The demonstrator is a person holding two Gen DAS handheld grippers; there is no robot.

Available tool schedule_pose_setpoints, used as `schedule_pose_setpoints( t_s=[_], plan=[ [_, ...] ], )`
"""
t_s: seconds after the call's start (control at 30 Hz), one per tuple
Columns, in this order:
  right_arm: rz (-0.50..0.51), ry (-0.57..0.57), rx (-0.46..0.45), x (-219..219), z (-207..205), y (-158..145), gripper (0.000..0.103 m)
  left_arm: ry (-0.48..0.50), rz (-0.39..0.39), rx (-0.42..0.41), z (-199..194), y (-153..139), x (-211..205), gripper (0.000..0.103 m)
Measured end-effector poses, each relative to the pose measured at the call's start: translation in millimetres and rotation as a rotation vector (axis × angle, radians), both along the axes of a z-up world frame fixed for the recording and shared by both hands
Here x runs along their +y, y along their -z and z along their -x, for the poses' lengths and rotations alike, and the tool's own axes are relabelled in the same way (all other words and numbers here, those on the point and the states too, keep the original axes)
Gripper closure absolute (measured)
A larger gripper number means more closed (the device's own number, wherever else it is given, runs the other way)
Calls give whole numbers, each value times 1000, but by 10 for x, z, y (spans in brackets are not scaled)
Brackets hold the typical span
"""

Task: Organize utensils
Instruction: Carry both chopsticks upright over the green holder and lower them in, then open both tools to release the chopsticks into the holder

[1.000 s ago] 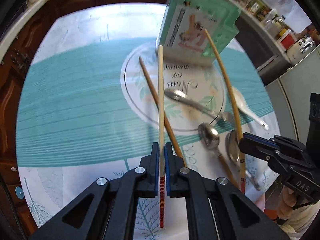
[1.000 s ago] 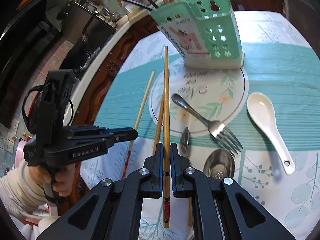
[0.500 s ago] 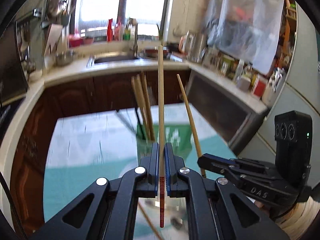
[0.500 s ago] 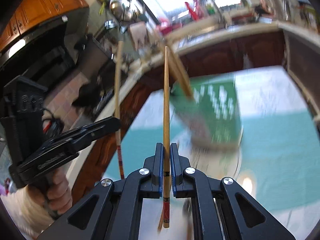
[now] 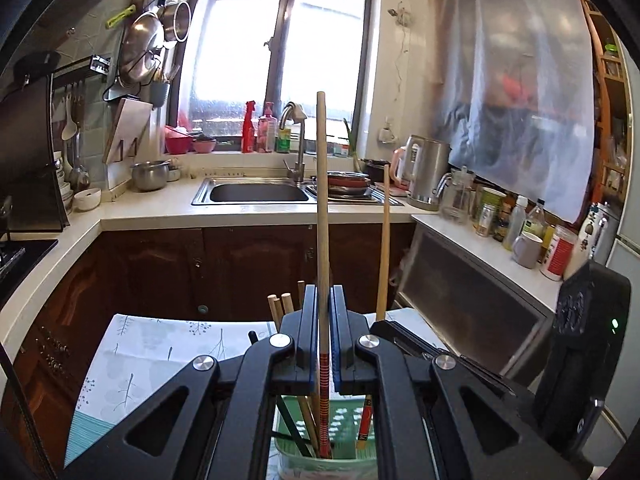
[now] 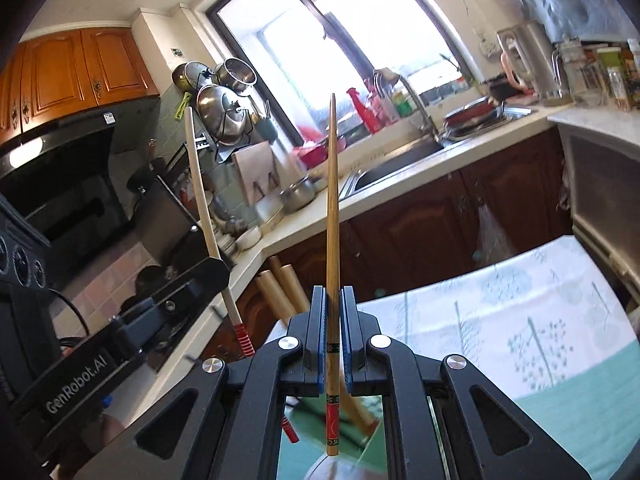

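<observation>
Left claw: the left claw (image 5: pixel 324 336) is pressed together on a pale chopstick with a red-striped end (image 5: pixel 322 240), held near upright with its striped foot already down inside the green holder (image 5: pixel 344 458).
Right claw: the right claw (image 6: pixel 330 336) pinches a darker chopstick with a red and black patterned end (image 6: pixel 331 248), tip up, foot hanging just above the holder's mouth, which is blurred in the right wrist view.
Holder: green plastic basket with punched holes, standing on the worktop (image 5: pixel 132 360) directly under both claws; several round wooden chopsticks (image 5: pixel 280 308) already lean in it.
Progress: judged partway; some sticks are stowed and two more are about to go in, neither yet let go. Other cutlery is hidden from both views, so how much is left I cannot tell.
Materials: the sticks are slim, smooth, tapered wood or bamboo with painted bands; the claw pads are blue and flat; the worktop cloth is glossy, printed with leaves and a teal band.
</observation>
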State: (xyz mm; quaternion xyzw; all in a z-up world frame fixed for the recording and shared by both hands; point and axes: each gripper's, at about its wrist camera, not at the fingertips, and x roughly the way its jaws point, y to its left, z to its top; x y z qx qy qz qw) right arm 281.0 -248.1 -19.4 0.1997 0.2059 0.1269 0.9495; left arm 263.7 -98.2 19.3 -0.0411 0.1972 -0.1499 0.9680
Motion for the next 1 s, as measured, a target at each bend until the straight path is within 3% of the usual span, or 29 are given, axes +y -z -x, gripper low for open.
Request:
schedule_pose_setpoints(
  t_s=[0.17,0.5,0.73,0.87,1.0],
  plan=[
    [57,1,-50,53,-172,409,97,-16,16,-5,-80,238,9,100],
    [124,-66,-65,213,-272,1033,97,9,-32,5,-17,487,-19,100],
    [258,-168,-83,419,-6,1242,97,7,-3,92,0,590,58,99],
    [308,-187,-59,514,50,1303,97,27,-1,138,10,632,68,92],
    [295,-183,-48,546,116,1249,96,39,11,148,107,594,90,85]
  ],
)
